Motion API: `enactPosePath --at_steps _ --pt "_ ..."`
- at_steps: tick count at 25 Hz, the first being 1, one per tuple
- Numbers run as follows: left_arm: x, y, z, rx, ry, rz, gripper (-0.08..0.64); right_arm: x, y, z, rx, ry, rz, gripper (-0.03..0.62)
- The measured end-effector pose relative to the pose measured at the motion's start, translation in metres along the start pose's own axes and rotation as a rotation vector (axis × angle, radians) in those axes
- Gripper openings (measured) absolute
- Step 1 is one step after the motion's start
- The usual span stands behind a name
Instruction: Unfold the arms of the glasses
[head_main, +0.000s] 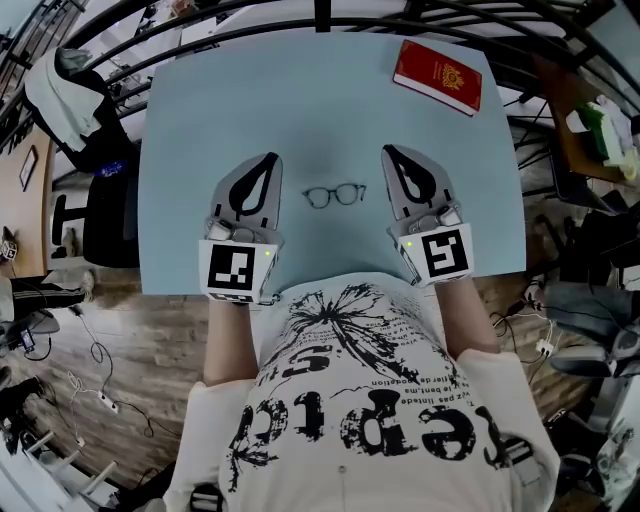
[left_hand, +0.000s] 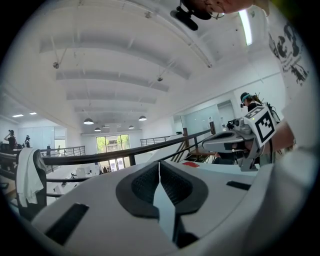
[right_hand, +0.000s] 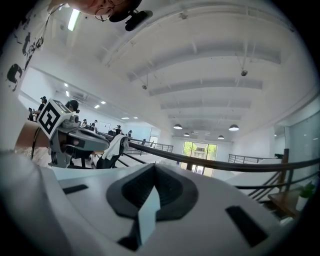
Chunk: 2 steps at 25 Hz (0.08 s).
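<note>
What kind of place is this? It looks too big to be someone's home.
Probably an upper gallery in a large open-plan workplace or lab, not a home. A black railing runs behind the pale blue table, and round lamps hang from a high white ceiling.

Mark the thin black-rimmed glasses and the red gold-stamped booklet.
Thin black-rimmed glasses (head_main: 335, 192): head view, bridge between the lenses.
Red gold-stamped booklet (head_main: 437, 77): head view, middle of its cover.
</note>
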<state>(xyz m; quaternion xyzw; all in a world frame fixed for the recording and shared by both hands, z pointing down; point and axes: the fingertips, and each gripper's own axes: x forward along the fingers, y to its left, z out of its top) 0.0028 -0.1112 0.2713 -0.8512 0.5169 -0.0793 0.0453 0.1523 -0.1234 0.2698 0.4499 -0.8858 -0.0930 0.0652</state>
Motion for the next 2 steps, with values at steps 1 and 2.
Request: enactPosePath --at_steps 1,2 --pt "0.0011 0.0012 -0.0004 -0.003 0.002 -0.001 0.023 0.0016 0.0002 -0.0001 -0.001 0.001 0.000 0.008" --pt "0.0023 0.0023 -0.0007 -0.005 0.003 -0.003 0.023 0.0031 0.0004 -0.0003 -0.002 0.003 0.001 0.008"
